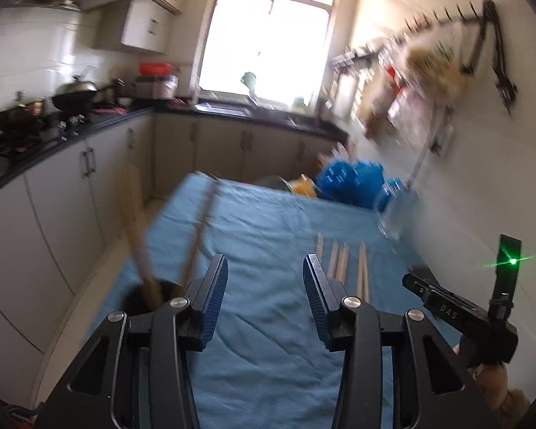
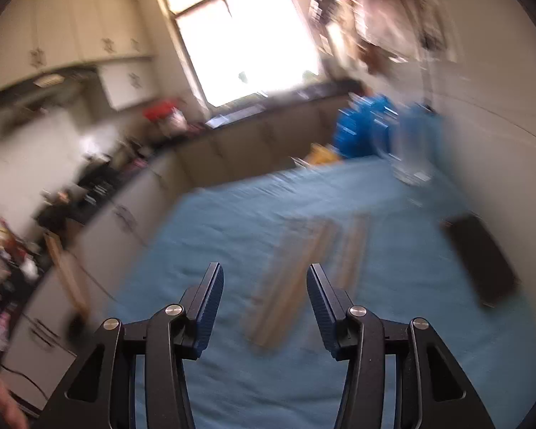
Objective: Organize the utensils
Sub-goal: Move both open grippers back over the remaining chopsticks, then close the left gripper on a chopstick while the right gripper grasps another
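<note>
Several wooden chopsticks [image 1: 343,268] lie side by side on the blue cloth [image 1: 268,221], just ahead and right of my left gripper [image 1: 264,286], which is open with nothing between its fingers. At the cloth's left edge a dark holder [image 1: 150,296] holds a wooden spatula [image 1: 130,211] and a long stick [image 1: 203,228]. In the blurred right wrist view the chopsticks [image 2: 296,279] lie just beyond my right gripper [image 2: 264,296], which is open and empty. The holder [image 2: 77,325] with the spatula [image 2: 68,275] is far to its left.
A clear glass [image 1: 396,211] and blue bags [image 1: 353,182] stand at the table's far right by the wall. A black flat object [image 2: 482,261] lies on the cloth's right side. Kitchen counters [image 1: 71,132] run along the left and back.
</note>
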A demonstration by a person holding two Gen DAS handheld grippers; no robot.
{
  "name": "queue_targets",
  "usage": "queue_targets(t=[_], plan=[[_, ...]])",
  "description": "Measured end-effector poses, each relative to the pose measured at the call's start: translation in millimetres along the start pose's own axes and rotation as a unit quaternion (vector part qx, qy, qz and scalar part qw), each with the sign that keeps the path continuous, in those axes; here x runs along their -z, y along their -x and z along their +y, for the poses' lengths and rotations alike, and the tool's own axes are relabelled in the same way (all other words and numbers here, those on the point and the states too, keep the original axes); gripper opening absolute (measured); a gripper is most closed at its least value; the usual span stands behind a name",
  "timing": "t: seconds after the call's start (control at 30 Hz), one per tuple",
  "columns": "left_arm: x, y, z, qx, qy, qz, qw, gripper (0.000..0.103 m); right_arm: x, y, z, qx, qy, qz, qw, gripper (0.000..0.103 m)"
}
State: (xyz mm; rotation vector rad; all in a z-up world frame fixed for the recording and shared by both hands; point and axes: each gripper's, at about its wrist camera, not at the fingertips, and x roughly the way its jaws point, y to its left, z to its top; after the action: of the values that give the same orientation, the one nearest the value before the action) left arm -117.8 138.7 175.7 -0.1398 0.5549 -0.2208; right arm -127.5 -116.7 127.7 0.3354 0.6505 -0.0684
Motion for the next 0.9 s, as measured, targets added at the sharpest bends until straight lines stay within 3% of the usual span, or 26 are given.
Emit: queue_targets(t=[0.17, 0.33, 0.43, 0.6, 0.8, 0.9], plan=[[24, -61, -35, 0.033, -0.01, 0.084, 0.9959, 0.042, 19, -16, -56, 0.014, -0.025, 0.061, 0.998, 0.053], [39, -126, -51, 0.03, -0.003, 0.151, 0.9881, 0.042, 25, -41, -75, -0.011, -0.036, 0.1, 0.994, 0.052], [37, -171, -54, 0.025, 0.016, 0.188, 0.9817, 0.04, 18, -66, -75, -0.026, -0.037, 0.123, 0.991, 0.045], [26, -234, -62, 0.006, 0.01, 0.218, 0.9758, 0.04, 1, -107, -69, -0.034, -0.036, 0.157, 0.986, 0.043], [23, -294, -64, 0.0, 0.011, 0.266, 0.964, 0.033, -7, -136, -62, 0.004, -0.004, 0.183, 0.983, 0.036], [17, -306, -74, -0.014, -0.018, 0.261, 0.9652, 0.032, -12, -141, -57, 0.021, 0.013, 0.191, 0.981, 0.032]])
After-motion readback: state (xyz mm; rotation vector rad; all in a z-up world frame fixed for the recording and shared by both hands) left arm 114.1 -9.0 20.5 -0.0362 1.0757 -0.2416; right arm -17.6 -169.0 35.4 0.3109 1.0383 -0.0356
